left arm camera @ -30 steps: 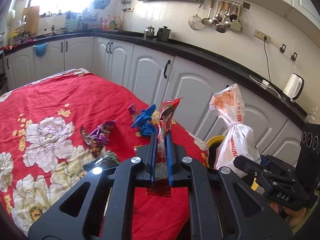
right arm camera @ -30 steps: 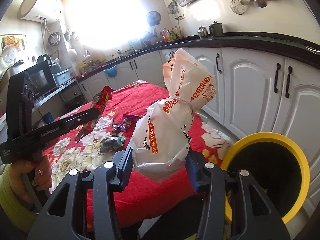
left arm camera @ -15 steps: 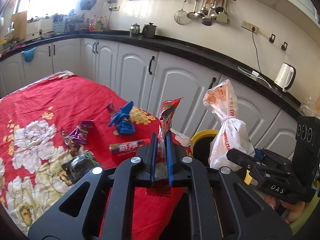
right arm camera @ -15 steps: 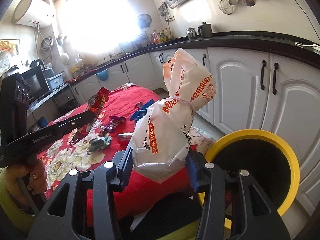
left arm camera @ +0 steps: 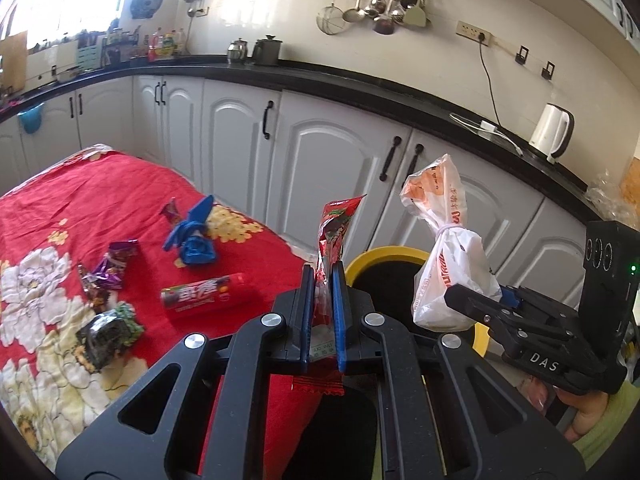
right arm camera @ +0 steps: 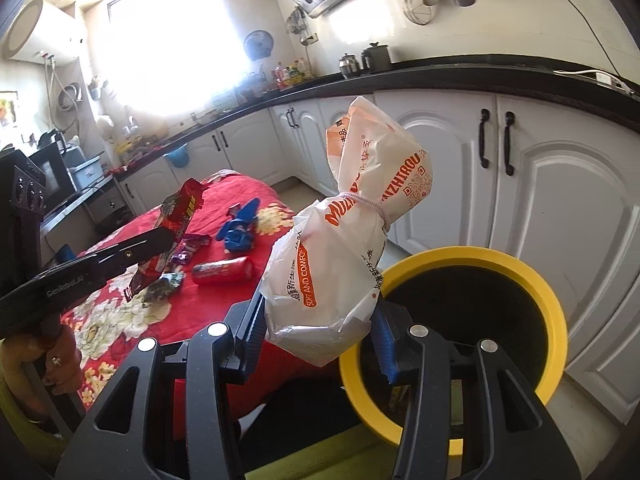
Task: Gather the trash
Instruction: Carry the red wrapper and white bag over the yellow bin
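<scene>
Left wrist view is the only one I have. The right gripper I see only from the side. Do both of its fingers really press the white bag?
Observer: Yes. In the right wrist view the two blue fingers press the lower body of the white bag, one from each side.
Operator: Is the yellow bin open? I see only a part of its rim.
Observer: Nearly the whole rim of the yellow bin shows there, around a dark open mouth with no lid.
Operator: Is the bag above that mouth?
Observer: Its bottom overlaps the bin's left rim in that view. Whether it hangs over the mouth, I cannot tell.
</scene>
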Available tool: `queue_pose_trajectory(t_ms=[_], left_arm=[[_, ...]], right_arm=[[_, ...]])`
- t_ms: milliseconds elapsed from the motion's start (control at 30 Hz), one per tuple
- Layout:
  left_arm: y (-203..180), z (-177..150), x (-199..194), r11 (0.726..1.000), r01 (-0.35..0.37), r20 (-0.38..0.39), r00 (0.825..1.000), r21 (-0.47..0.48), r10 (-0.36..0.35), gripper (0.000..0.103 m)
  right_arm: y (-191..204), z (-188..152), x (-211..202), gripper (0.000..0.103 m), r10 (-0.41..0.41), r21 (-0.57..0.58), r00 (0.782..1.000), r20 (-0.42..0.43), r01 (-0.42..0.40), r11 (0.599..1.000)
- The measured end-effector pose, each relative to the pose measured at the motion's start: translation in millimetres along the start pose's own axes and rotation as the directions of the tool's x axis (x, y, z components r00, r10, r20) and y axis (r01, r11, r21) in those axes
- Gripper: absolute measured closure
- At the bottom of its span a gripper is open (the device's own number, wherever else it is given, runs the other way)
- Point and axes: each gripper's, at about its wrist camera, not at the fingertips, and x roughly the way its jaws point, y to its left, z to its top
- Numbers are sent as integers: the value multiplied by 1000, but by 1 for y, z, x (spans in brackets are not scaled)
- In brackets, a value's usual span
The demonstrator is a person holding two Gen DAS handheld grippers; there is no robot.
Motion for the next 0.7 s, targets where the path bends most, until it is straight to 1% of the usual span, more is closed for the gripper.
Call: queue_pose_trajectory(t_ms=[400,700], left_arm=[[-30,-7,24,998,47,-45,998,51,-44,98],[-49,-9,42,994,83,-77,994,70,-77,98]], right_arm=[[-32,-12,-3,59,-56,39,998,-24,57,998],[-46,-23,-1,59,-81,49,995,-55,84,995]])
